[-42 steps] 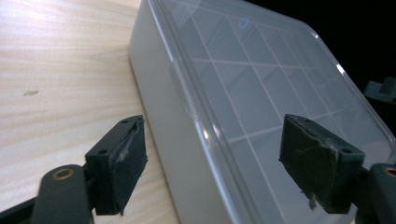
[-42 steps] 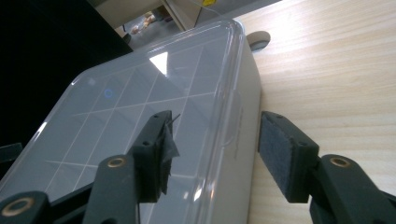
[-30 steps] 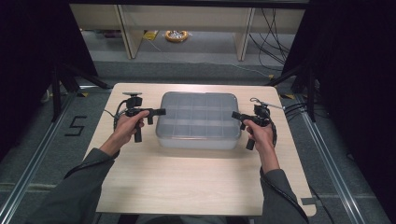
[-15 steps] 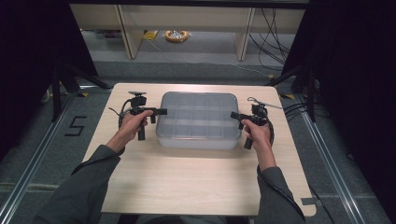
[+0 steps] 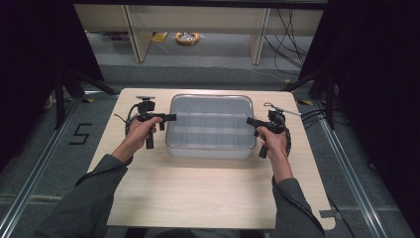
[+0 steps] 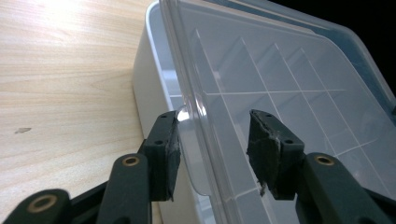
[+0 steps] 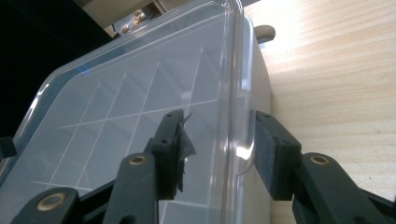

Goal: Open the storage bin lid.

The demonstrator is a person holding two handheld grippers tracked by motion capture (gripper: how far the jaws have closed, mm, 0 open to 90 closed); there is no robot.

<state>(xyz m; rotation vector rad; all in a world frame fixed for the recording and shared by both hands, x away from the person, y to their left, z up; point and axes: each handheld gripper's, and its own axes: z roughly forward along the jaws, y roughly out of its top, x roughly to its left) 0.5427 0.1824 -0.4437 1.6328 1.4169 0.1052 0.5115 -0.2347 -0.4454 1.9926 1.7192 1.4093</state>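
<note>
A clear plastic compartment box (image 5: 210, 144) with its clear lid (image 6: 280, 79) on stands toward the back of the wooden table (image 5: 198, 193). My left gripper (image 5: 171, 117) reaches in at the box's left edge. Its jaws have just been closing and straddle the lid's rim and a small clear tab (image 6: 191, 154), my left gripper (image 6: 212, 156) showing one pad by the tab and one over the lid top. My right gripper (image 5: 250, 120) is at the right edge. My right gripper (image 7: 217, 154) has also been closing around the lid (image 7: 130, 93) rim, with gaps still showing.
Pale shelving legs and a yellow object (image 5: 188, 37) are on the floor behind the table. Cables (image 5: 297, 111) trail off the table's right back corner. A "5" mark (image 5: 81, 134) is on the floor at left. Dark curtains flank both sides.
Both hands keep their places at the box's two sides; from above no clear shift of the box or the grippers shows.
</note>
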